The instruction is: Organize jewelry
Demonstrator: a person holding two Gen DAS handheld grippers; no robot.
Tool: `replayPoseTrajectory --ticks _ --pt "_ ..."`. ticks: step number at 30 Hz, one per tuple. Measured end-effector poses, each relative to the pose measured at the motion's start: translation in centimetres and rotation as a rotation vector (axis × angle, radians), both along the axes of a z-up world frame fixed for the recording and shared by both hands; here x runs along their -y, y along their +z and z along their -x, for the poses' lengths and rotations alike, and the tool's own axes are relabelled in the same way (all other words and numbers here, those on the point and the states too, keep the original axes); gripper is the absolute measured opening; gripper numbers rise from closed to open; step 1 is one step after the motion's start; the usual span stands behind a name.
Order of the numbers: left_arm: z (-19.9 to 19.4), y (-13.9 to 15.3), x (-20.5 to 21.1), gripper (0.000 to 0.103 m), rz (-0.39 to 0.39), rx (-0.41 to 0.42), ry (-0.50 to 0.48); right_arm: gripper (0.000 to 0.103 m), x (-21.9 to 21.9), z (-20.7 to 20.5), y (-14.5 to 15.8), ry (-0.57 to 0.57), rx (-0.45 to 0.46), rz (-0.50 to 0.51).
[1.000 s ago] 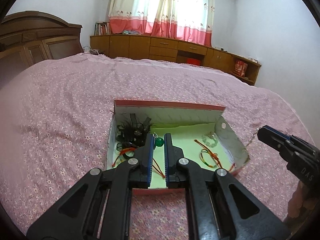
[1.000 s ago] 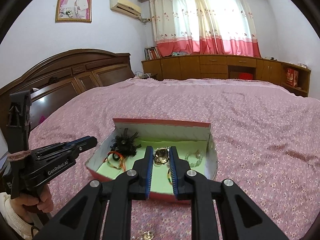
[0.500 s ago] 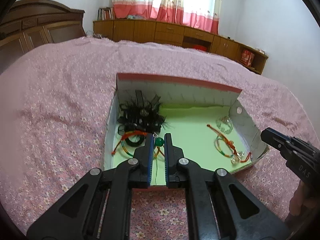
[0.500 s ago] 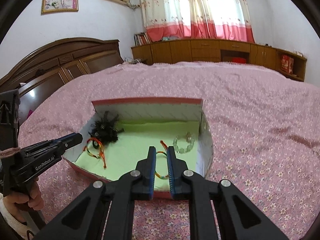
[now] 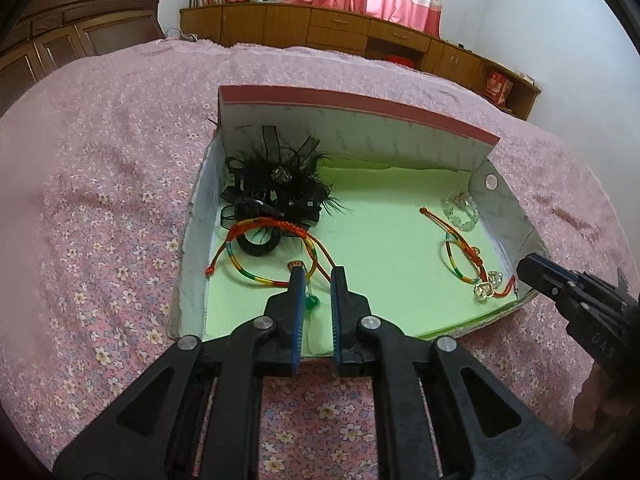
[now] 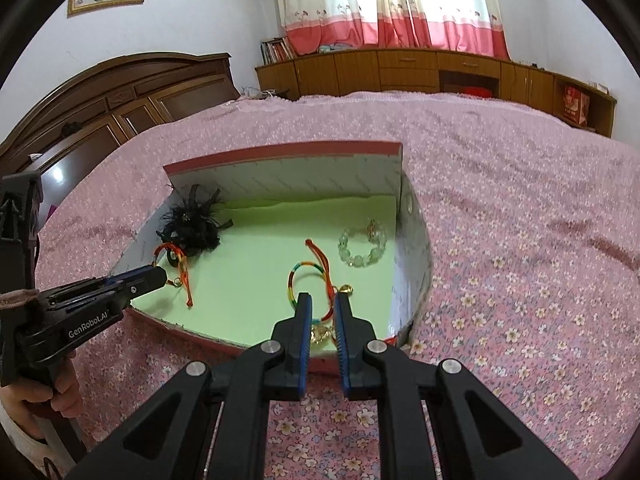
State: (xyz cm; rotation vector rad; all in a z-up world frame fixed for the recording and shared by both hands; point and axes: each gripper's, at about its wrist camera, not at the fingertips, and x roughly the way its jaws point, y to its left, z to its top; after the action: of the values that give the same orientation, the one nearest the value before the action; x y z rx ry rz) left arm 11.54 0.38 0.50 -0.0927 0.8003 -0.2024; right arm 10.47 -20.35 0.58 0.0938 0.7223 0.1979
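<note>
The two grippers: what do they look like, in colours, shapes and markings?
Both are matt black plastic. The left gripper and the right gripper each have two narrow jaws lined with ribbed blue pads, on angular black arms with triangular cut-outs and silver round screws. Seen from the side, the left one carries white letters "GenRobot.AI", and the right one shows "DAS". A light sleeve cuff shows at the left hand.
</note>
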Motion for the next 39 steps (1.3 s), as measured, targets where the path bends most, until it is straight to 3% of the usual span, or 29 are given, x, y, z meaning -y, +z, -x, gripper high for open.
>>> replayPoseTrajectory --ticks 5,12,20,39 --pt "0.4 0.4 0.3 0.023 0.003 0.001 -0.004 0.026 0.2 0.1 0.2 -0.009 0.001 -0.013" --pt "2.1 2.1 -0.7 0.025 0.041 0.015 0.003 0.036 0.2 1.5 1.6 -0.003 0.028 -0.037" --pt "5.0 3.4 -1.8 0.026 0.057 0.011 0.004 0.038 -0.4 4.0 2.6 0.028 0.033 -0.051" --pt "10.2 1.5 -1.4 0.026 0.022 -0.089 -0.064 0.039 -1.1 9.1 0.7 0.070 -0.084 -0.072"
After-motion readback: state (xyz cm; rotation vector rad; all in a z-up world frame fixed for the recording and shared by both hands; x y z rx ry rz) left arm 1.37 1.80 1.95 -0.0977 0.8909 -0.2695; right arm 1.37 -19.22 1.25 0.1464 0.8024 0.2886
